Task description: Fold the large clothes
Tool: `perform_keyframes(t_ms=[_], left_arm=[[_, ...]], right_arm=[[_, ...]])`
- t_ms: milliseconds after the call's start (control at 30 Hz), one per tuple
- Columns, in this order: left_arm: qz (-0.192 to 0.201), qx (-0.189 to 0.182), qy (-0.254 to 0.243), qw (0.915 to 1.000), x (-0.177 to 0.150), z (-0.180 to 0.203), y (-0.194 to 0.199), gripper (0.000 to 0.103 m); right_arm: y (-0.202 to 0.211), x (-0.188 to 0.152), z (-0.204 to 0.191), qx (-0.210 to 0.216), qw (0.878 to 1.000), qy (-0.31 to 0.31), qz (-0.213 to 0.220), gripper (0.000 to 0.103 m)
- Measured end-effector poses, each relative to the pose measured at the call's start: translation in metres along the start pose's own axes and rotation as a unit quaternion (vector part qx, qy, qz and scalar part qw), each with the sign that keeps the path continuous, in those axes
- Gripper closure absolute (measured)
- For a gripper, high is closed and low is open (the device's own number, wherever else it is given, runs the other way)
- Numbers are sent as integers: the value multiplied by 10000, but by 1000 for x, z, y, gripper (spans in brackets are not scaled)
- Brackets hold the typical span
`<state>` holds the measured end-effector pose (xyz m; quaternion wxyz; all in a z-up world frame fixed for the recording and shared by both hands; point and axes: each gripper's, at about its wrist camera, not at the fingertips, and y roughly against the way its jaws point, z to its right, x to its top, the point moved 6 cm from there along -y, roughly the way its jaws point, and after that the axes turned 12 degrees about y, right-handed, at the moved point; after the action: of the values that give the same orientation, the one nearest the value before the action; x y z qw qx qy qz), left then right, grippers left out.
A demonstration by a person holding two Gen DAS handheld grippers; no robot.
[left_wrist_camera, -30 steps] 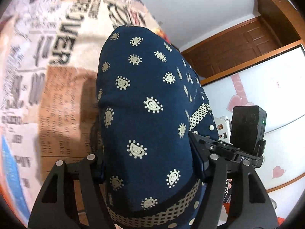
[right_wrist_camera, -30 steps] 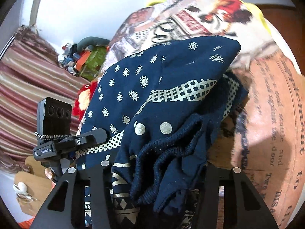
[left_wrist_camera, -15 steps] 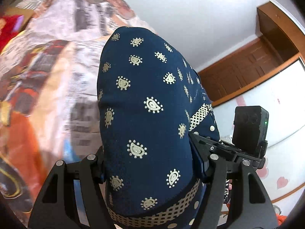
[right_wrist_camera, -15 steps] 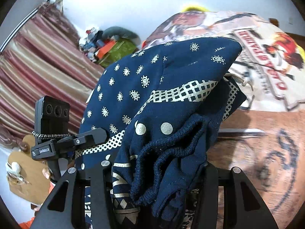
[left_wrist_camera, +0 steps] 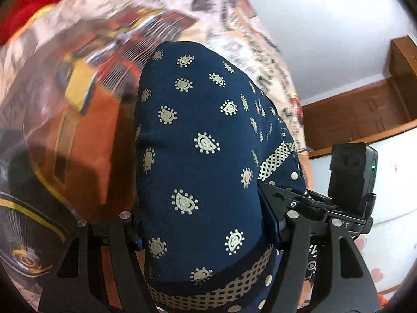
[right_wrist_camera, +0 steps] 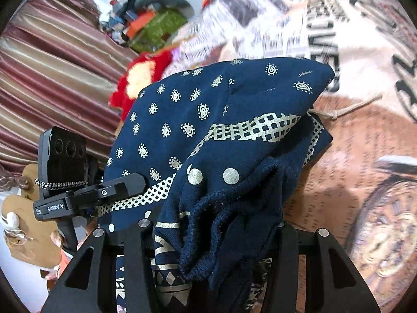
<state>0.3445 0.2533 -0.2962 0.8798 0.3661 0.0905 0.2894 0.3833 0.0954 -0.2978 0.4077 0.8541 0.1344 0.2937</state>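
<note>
A folded navy garment with cream paisley dots and a checkered band is held up above the bed. My left gripper is shut on one side of the bundle. My right gripper is shut on the other side, where the ribbed hem hangs in folds. The garment bulges forward over the fingers and hides both sets of fingertips. A cream drawstring trails from it. The right gripper shows in the left wrist view; the left gripper shows in the right wrist view.
A printed bedspread with newspaper and clock patterns lies below. A red plush toy and a pile of clutter sit by the striped curtain. A wooden wardrobe stands at the wall.
Both grippers have swung with the bundle across the bed toward the red toy and curtain side; the background has shifted and is blurred. The grip on the garment is the same.
</note>
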Motion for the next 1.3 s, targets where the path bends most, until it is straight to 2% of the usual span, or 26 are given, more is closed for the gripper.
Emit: perform_keyframes(t_ms=[133,267,433,533,633,700,833,933,1000,1067,1133,1200,1300], left_arm=[[-53,30,77,10000,-6,-14,-5,35],[37,140,23,9999,-10,-18,2,32],[328,663,-360,9966,-14,-8,16,32],[819,1167,-914,9856,-23,6,31,32],[1041,1379,-1431,9745,-40,19,38,32],[1011,1485,-1739,9682,-59,25,36,31],[1127,2030,-2064,9505,-78,22,18,28],[1072,2116,-2108,9483,-95,11,10,23],[1175,2253,-2244,9408,-106,8,9,22],[1200,2211,-2222,9420,-116,6,12,21],[1187,2120,-2022,9487,-123,0,18,21],[1184,2087,-1901,9520,-130,0,24,21],[1236,2138,-1914,9499,-138,5,37,22]], right_arm=[[-18,-4,1,-49,9997,9,-219,56],[-21,-2,-6,-229,9989,270,-313,50],[0,-6,-5,-583,9960,587,-326,37],[21,-7,-11,-881,9920,894,-166,36],[41,-9,-22,-1248,9829,1350,39,35],[46,-15,-30,-1424,9755,1676,101,25],[32,-38,-33,-1740,9612,2132,-188,23],[24,-58,-26,-1842,9566,2222,-401,23],[24,-67,-22,-1772,9584,2184,-486,22],[29,-72,-19,-1692,9620,2084,-492,19],[36,-76,-17,-1684,9638,2015,-470,18],[42,-81,-17,-1689,9645,1981,-447,18],[59,-88,-22,-1784,9625,2013,-354,18]])
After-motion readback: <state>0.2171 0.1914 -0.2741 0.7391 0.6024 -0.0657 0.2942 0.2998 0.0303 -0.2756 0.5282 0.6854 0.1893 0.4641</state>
